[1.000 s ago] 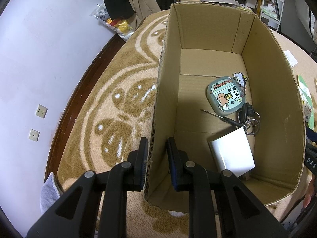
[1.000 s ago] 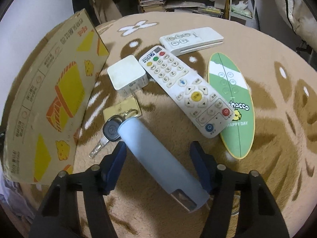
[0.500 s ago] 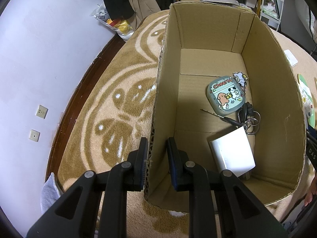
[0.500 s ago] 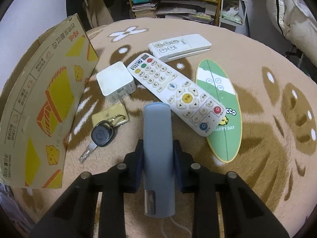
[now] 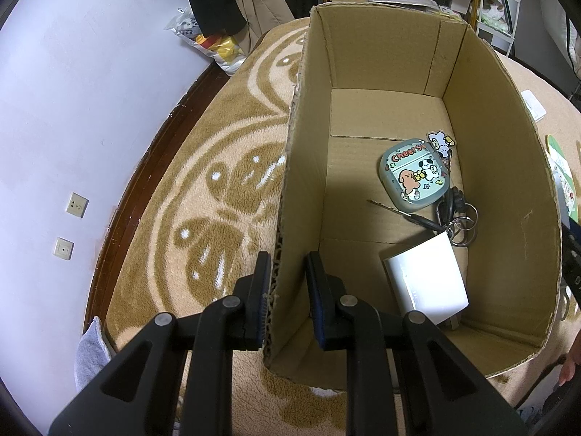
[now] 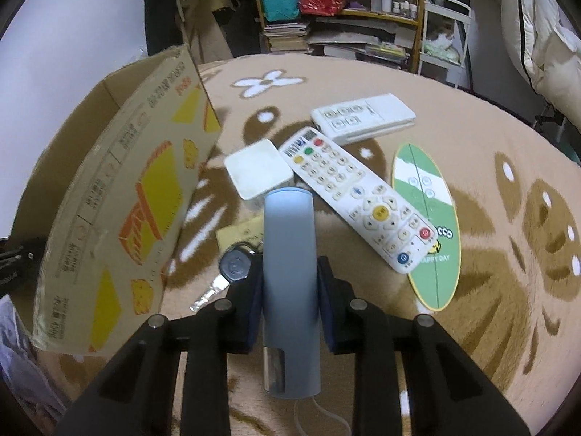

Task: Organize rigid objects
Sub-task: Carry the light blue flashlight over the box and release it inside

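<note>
My left gripper (image 5: 287, 272) is shut on the left wall of an open cardboard box (image 5: 301, 167), one finger outside and one inside. Inside the box lie a cartoon-printed green case (image 5: 414, 176), a bunch of keys (image 5: 454, 218) and a white block (image 5: 425, 278). My right gripper (image 6: 288, 276) is shut on a blue-grey cylinder (image 6: 290, 254), lifted above the rug. Below it lie a car key (image 6: 232, 267), a white cube (image 6: 258, 174), a white remote with coloured buttons (image 6: 359, 200), a second white remote (image 6: 363, 118) and a green oval card (image 6: 428, 225).
The box (image 6: 120, 200) stands left of the loose items on a tan patterned rug (image 6: 508, 218). A yellow card (image 6: 239, 234) lies under the car key. Cluttered shelves (image 6: 345, 18) stand beyond the rug. A wall with sockets (image 5: 76, 205) runs along the left.
My right gripper closed on the blue-grey cylinder, turned it in line with the fingers and raised it off the rug. The left gripper has kept still on the box wall.
</note>
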`<state>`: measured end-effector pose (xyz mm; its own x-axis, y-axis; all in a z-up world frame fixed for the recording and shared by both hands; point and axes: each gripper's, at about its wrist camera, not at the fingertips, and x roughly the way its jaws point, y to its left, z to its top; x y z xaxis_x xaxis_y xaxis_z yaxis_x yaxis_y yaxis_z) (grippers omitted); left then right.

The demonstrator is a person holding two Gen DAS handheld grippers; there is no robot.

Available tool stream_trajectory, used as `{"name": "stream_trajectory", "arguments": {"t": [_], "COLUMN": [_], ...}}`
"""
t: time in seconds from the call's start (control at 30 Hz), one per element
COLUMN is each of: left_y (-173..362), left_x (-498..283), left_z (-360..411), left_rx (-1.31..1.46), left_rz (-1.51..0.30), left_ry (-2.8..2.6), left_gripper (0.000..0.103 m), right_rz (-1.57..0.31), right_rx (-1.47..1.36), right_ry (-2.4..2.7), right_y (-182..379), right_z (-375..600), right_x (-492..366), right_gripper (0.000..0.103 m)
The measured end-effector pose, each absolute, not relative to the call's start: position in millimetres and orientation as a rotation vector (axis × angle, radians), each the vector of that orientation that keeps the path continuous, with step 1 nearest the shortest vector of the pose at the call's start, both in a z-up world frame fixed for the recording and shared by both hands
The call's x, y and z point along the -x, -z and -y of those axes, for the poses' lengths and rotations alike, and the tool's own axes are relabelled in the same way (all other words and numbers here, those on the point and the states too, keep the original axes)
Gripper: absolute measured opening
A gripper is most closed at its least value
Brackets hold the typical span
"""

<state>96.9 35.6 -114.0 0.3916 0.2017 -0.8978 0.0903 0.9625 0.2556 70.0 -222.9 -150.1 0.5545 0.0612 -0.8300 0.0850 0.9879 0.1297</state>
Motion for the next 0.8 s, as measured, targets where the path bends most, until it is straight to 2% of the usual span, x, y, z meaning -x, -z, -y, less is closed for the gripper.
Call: {"name": "stream_trajectory", "arguments": {"t": [0.8], "left_y": [113.7], "left_x": [-96.6], "left_z": [-35.5], "left_rx": [-0.293], "left_rz": [-1.169], "left_ry": [-0.072], "left_gripper": [0.020], "right_rz": [-0.785], "right_rx": [-0.173], "right_ry": [-0.113], "right_y": [53.4], "right_z": [176.3], "right_x": [-86.0], "right_gripper": [0.029]}}
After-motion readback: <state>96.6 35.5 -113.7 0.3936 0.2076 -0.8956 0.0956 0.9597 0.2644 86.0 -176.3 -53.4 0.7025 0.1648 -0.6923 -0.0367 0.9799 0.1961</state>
